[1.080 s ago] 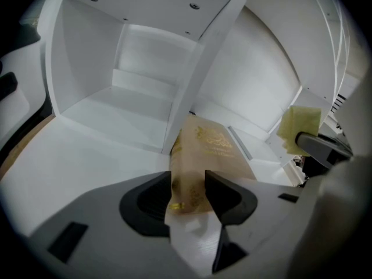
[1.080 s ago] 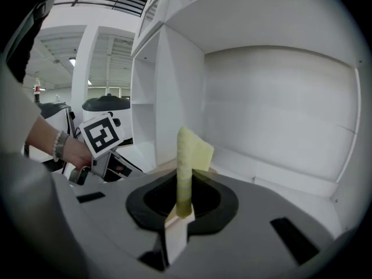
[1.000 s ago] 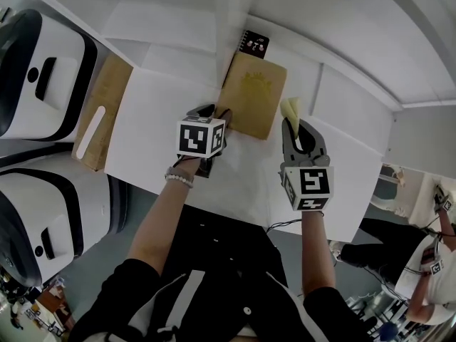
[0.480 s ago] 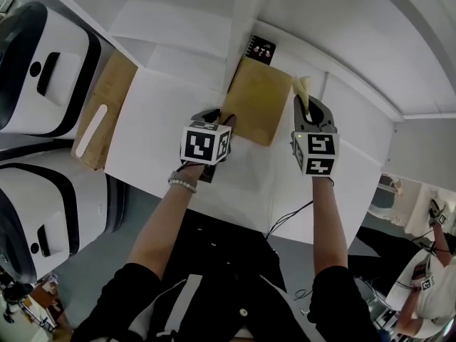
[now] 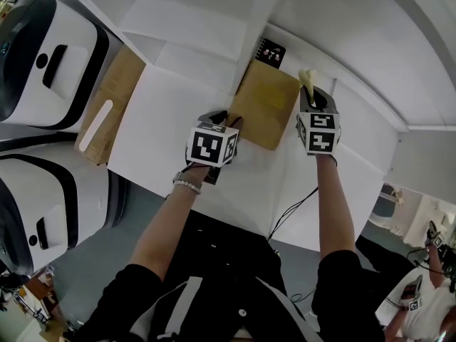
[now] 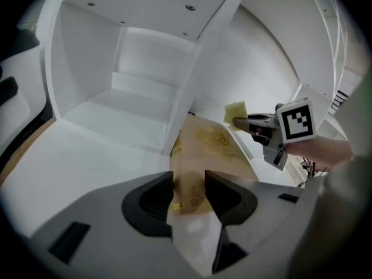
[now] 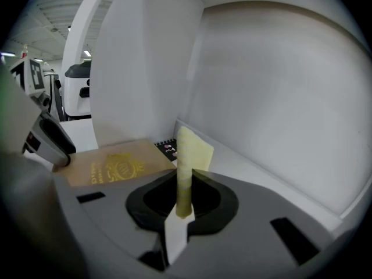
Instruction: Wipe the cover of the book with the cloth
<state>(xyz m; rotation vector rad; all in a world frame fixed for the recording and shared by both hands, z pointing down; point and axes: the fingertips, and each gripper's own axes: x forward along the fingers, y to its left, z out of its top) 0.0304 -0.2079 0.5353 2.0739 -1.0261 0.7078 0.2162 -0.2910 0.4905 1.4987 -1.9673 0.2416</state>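
A tan book (image 5: 265, 105) with a gold emblem lies flat on the white table (image 5: 171, 120) at the foot of a shelf divider. My left gripper (image 5: 222, 117) rests at the book's near left corner. In the left gripper view its jaws (image 6: 189, 199) stand a little apart, with the book cover (image 6: 212, 144) showing between them. My right gripper (image 5: 312, 95) is off the book's right edge, near its far corner. It is shut on a folded pale yellow cloth (image 5: 306, 79) that sticks up from the jaws (image 7: 183, 211). The cloth (image 7: 189, 156) hangs clear of the cover (image 7: 113, 167).
A small black spiral notebook (image 5: 271, 50) lies just beyond the book. A brown board (image 5: 107, 105) lies on the table's left. Two white machines (image 5: 35, 55) stand at the far left. White shelf walls (image 6: 139, 57) rise behind the book. A cable (image 5: 292, 209) hangs off the near edge.
My right gripper has carried the cloth away from me along the book's right side, from near its front edge to its far corner. The left gripper has stayed at the near corner.
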